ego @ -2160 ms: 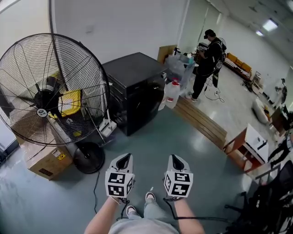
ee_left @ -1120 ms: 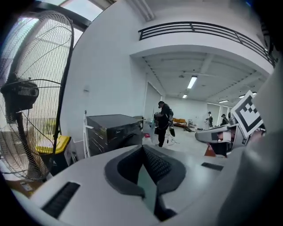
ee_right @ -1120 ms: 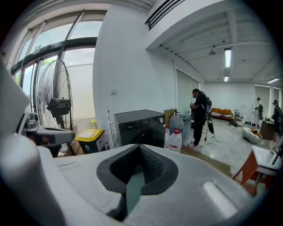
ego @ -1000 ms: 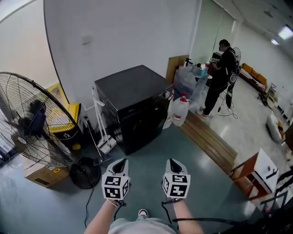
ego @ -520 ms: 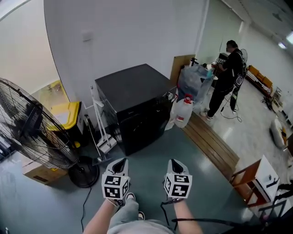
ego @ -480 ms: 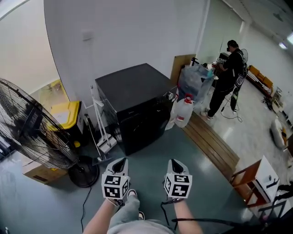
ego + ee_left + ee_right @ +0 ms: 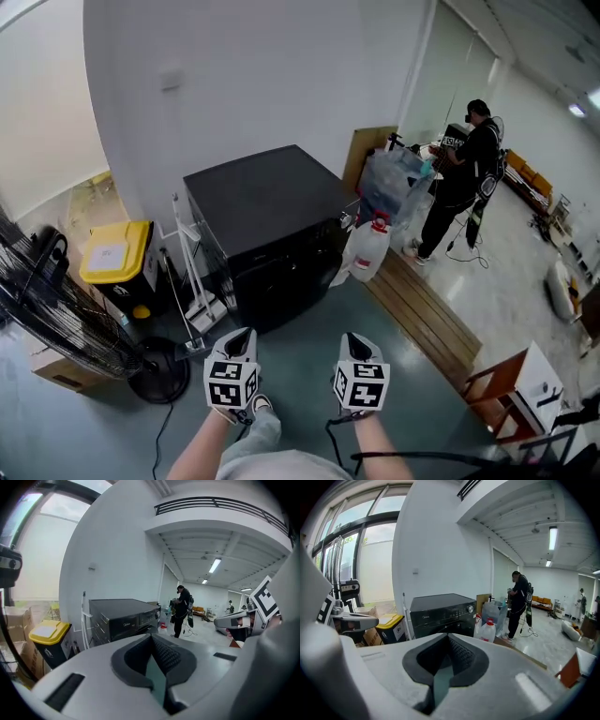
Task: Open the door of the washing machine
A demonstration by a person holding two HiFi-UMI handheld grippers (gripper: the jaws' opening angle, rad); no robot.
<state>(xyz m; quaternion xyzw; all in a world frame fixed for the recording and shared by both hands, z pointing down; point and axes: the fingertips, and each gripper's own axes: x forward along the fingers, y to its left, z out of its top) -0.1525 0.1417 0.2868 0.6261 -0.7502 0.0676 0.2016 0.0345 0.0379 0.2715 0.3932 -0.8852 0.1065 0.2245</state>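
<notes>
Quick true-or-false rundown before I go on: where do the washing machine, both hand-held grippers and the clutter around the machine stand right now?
1. The washing machine has its door shut. True.
2. The left hand-held gripper grips the door. False: it is short of the machine, with bare floor between them, and shut on nothing.
3. A yellow-lidded bin stands left of the machine in the head view. True.
4. The red-capped jug sits on top of the machine. False: it stands on the floor at the machine's right side.
5. The right hand-held gripper has its jaws wide apart. False: they are together, with nothing held.
</notes>
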